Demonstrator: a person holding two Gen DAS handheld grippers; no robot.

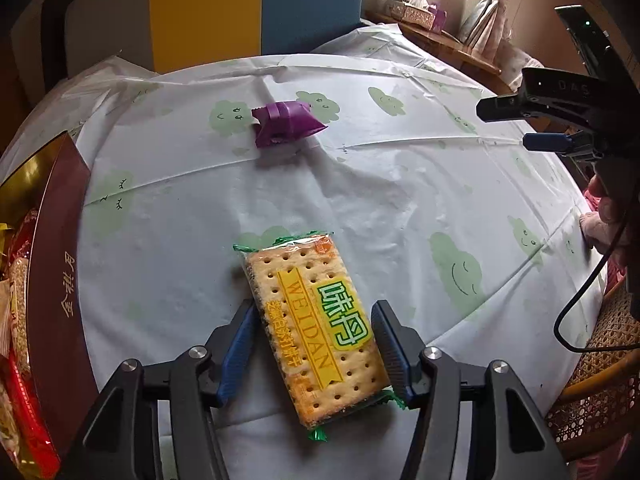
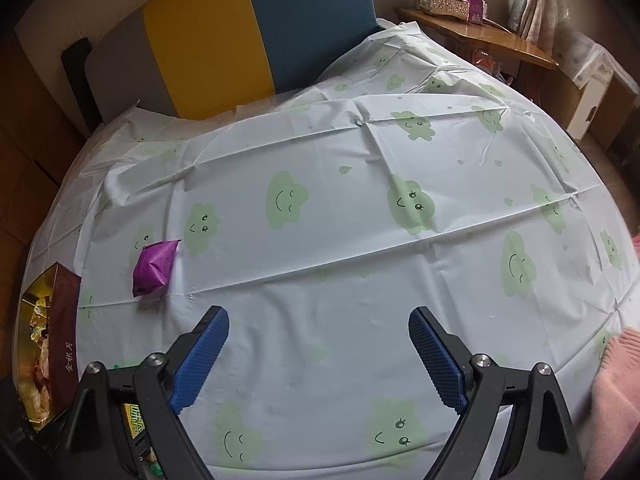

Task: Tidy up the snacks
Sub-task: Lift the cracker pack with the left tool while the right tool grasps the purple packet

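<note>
A cracker packet [image 1: 308, 280], pale biscuits with a yellow and green label, sits slanted between the blue pads of my left gripper [image 1: 316, 306], which is shut on its long sides just above the tablecloth. A corner of that packet [image 2: 134, 420] shows low on the left in the right wrist view. A purple snack packet [image 1: 284, 124] [image 2: 154, 268] lies farther out on the cloth. My right gripper [image 2: 318, 314] hangs open over bare cloth with nothing between its fingers; it also shows at the right edge as the right gripper [image 1: 506, 126].
A dark red box [image 1: 60, 280] [image 2: 64, 320] with a gold lining holds several snacks at the table's left edge. The white tablecloth [image 2: 360, 240] has green cloud prints. A wicker chair [image 1: 600, 380] and a pink sleeve [image 2: 616, 392] are at the right. A sideboard [image 2: 480, 36] stands behind.
</note>
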